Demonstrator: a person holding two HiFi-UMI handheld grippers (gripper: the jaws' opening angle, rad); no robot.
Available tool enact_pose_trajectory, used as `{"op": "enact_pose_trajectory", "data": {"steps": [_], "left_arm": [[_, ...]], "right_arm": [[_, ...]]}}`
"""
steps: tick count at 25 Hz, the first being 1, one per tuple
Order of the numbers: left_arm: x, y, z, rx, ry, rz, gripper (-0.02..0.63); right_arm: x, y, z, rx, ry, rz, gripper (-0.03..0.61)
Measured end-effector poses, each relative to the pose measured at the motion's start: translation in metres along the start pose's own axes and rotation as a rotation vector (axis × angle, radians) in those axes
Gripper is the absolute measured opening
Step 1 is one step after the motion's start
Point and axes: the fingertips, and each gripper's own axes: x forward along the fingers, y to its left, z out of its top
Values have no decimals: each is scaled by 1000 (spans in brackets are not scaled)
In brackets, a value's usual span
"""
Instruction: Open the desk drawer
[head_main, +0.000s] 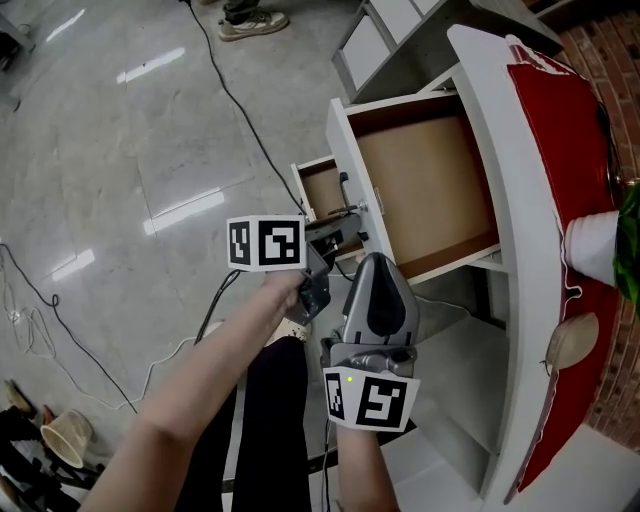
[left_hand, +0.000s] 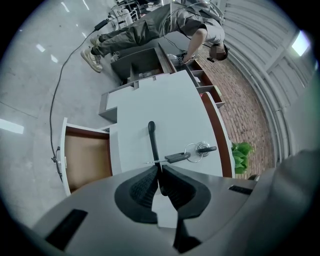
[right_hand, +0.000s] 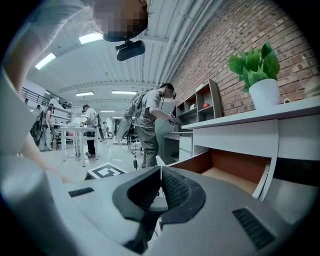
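Left gripper (left_hand: 160, 172) jaws pinch the half-hidden drawer handle (left_hand: 152, 136); right gripper (right_hand: 160, 176) jaws pressed together.

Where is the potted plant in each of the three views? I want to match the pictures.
Head view: potted plant at the right edge, on the desk top.
Left gripper view: potted plant low, right of centre, small.
Right gripper view: potted plant upper right, on the desk top.
Shared landmark: the brick wall behind it.

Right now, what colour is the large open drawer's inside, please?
Brown; the drawer shows best in head view.
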Motion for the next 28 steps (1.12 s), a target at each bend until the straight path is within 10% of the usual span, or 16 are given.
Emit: {"op": "enact_pose_trajectory", "data": {"steps": [17, 28], "left_arm": [[-6, 42, -4, 11, -52, 96, 29], [-34, 51, -5, 161, 2, 227, 46]], "right_arm": [[-5, 12, -14, 59, -2, 37, 18], [-5, 16, -11, 38, 11, 22, 18]]}}
